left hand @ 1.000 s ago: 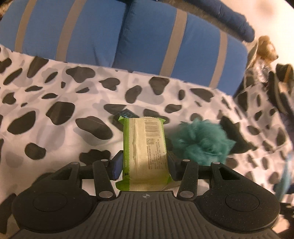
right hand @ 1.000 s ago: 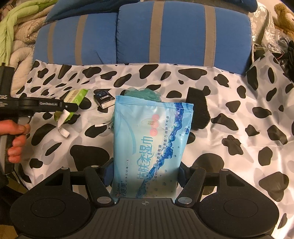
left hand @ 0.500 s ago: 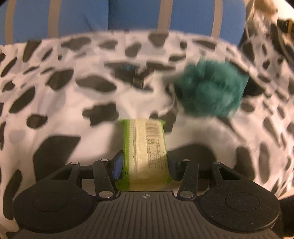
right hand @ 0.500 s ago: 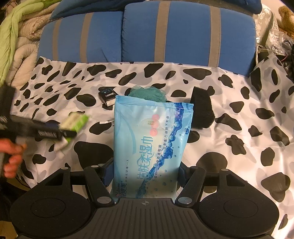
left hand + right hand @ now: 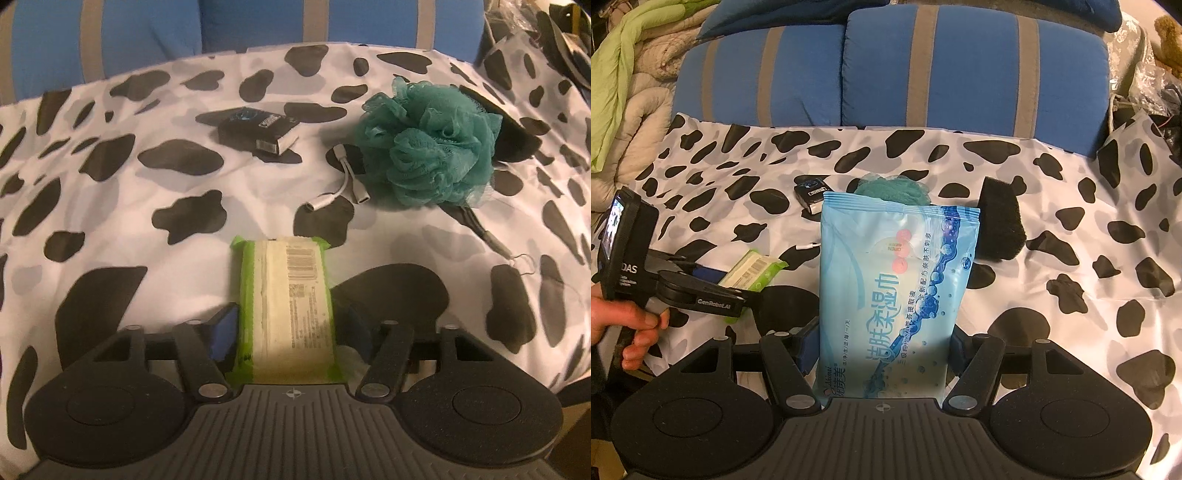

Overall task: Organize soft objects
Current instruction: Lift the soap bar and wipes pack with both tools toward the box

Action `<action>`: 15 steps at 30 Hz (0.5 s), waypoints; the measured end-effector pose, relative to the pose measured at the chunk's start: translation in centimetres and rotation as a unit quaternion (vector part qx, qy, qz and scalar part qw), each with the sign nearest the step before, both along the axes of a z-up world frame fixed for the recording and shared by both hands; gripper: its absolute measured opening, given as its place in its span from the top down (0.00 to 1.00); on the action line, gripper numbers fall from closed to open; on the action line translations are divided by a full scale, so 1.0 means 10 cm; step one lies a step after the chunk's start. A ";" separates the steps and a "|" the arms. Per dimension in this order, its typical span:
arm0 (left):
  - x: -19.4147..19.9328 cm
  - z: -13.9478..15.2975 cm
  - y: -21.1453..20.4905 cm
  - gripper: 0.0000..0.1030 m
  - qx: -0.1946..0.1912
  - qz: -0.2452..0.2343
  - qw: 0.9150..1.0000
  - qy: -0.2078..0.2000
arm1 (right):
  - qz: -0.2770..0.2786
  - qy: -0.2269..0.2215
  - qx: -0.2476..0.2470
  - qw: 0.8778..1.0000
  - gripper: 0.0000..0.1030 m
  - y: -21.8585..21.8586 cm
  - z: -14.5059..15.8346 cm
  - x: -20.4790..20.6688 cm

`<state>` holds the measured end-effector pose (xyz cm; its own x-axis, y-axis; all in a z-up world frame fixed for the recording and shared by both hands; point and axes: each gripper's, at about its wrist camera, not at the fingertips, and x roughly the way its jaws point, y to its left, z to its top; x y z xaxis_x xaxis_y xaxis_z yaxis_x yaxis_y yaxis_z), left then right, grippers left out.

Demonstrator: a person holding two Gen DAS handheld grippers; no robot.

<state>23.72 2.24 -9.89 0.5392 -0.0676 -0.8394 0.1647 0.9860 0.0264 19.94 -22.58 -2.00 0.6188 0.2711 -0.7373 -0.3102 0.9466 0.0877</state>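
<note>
Left wrist view: the left gripper [image 5: 286, 325] pinches the green tissue pack [image 5: 286, 308] at lower centre, above the cow-print sheet [image 5: 110, 236]; the teal bath pouf [image 5: 428, 144] lies at upper right, a white adapter cable [image 5: 345, 181] just beside it, and a small black box [image 5: 258, 131] at upper centre. Right wrist view: the right gripper [image 5: 884, 343] pinches the blue wet-wipes pack [image 5: 894, 295] at frame centre, a black sponge [image 5: 1001, 229] lies to its right, and at the left edge a hand [image 5: 624, 325] holds the other gripper with its green pack low over the sheet.
</note>
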 end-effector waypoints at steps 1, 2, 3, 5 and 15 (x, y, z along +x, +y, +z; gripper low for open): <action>0.01 0.01 -0.01 0.54 0.004 0.002 1.000 0.001 | 0.001 0.000 -0.002 1.000 0.34 0.00 0.00 0.00; 0.02 0.02 -0.01 0.54 0.003 0.006 1.000 0.003 | 0.001 0.001 -0.003 1.000 0.34 0.00 0.00 0.00; 0.02 0.04 -0.01 0.54 -0.001 0.008 1.000 0.006 | 0.002 0.002 -0.005 1.000 0.34 -0.01 -0.01 -0.01; 0.01 0.11 -0.01 0.54 -0.009 0.010 1.000 0.000 | 0.003 0.002 -0.006 1.000 0.34 -0.01 -0.01 -0.02; -0.48 0.60 -0.11 0.54 -0.033 -0.012 0.998 -0.055 | 0.023 0.026 0.005 0.999 0.34 -0.04 -0.03 -0.12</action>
